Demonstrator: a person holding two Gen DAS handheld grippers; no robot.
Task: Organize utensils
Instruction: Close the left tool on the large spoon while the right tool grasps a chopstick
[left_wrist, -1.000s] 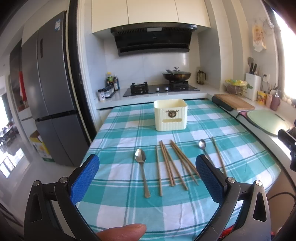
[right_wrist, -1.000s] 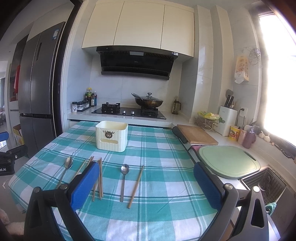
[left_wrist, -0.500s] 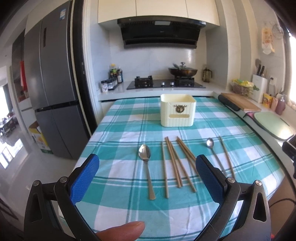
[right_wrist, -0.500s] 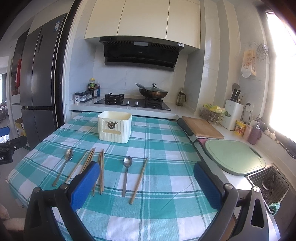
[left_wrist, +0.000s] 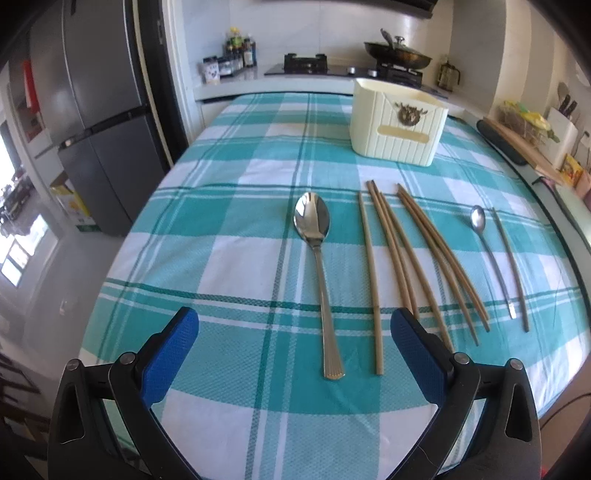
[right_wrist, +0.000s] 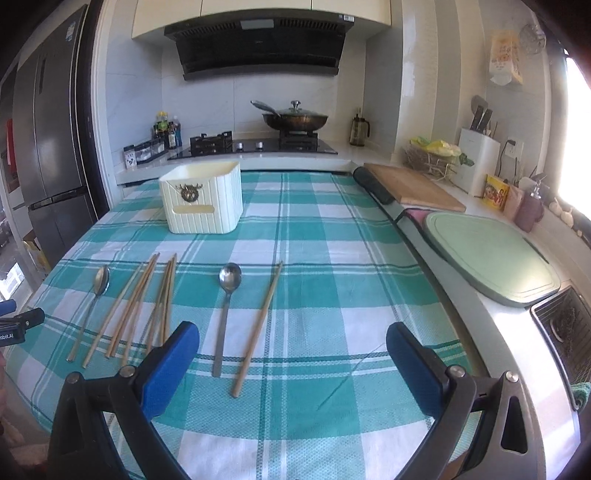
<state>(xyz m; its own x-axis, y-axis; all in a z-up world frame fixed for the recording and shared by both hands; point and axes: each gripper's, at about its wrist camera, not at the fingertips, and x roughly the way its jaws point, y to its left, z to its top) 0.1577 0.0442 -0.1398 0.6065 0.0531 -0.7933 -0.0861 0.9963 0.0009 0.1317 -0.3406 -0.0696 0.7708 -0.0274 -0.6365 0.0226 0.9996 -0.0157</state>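
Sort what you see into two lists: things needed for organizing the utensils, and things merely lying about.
Needed: large spoon, small spoon, chopsticks, cream holder box.

Lying about: lidded pan, wooden board, green board, knife block.

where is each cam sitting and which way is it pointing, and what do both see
Left wrist view: rides the left gripper, low over the table's near edge, looking at the large spoon and chopsticks; its two blue fingers show, spread open.
Right wrist view: rides the right gripper, further right, facing the stove; its blue fingers show, open, and the left gripper's tip at the left edge.
Shared: cream holder, small spoon, checked cloth.
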